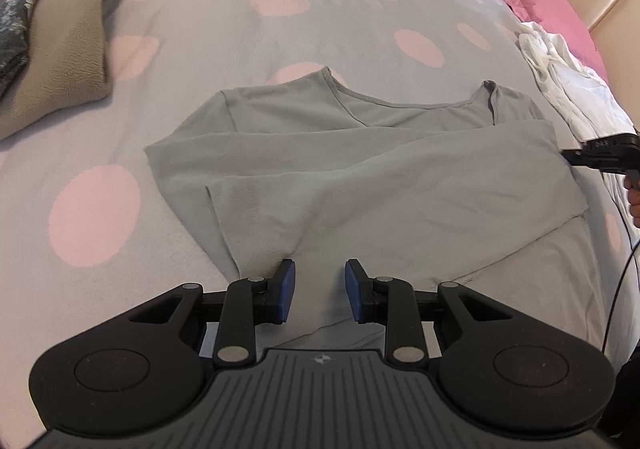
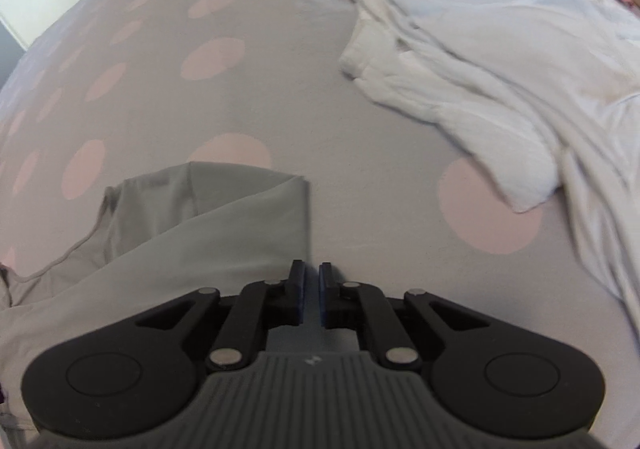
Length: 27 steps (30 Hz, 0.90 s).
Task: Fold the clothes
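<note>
1. Grey top (image 1: pixel 360 177) lies on the bed (image 1: pixel 280 29), both sleeves crossed over its body.
2. My left hand-held gripper (image 1: pixel 320 285) hangs released over its lower part.
3. My right hand-held gripper (image 2: pixel 312 289), nearly clenched, looks empty at the right edge; grip the hem evenly next.
</note>
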{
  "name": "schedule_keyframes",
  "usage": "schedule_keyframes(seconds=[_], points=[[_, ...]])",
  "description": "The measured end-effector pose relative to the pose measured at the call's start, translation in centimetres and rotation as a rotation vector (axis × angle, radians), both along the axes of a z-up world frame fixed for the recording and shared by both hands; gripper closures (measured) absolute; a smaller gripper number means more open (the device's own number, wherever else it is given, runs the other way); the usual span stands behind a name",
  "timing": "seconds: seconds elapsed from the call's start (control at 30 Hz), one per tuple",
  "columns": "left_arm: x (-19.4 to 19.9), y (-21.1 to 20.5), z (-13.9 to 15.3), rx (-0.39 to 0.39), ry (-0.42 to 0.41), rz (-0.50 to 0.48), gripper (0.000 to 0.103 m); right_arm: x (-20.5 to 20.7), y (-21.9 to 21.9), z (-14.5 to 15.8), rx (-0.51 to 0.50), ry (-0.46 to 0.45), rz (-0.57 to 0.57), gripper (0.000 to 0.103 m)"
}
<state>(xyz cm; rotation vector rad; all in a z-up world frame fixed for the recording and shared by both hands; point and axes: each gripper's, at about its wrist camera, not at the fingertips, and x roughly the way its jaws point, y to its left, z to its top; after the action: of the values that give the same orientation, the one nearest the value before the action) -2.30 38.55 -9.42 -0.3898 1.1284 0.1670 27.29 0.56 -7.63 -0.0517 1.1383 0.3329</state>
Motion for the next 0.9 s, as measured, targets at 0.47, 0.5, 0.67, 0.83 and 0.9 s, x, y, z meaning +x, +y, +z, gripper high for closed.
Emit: schedule_keyframes(seconds=[0.47,0.5,0.67,0.83,0.9], points=[[-4.8,-2.3,0.8,0.043,0.095,-0.005,0.062,-5.8,-3.4,0.9,0.076,0.154,0.118,0.07],[-5.3,-2.6,0.7,0.037,0.099,-0.006,0.058,-6.6,-3.8,0.8,0.081,0.172,0.127,0.07],[-7.8,-4.6,-0.5,0.069,0.16,-0.04,0.058,-10.4,-5.3,-0.3,0.046,0.206,0.204,0.066],[-10.3,-6.9,-0.9,0.043,0.188,-0.07,0.058,-13.9,-6.7,-0.8,0.012,0.235,0.276,0.064],[-11.4,-8.5,-1.2,0.063,0.194,-0.09,0.056,-15.2,-7.1,-1.0,-0.009,0.239,0.305,0.064]])
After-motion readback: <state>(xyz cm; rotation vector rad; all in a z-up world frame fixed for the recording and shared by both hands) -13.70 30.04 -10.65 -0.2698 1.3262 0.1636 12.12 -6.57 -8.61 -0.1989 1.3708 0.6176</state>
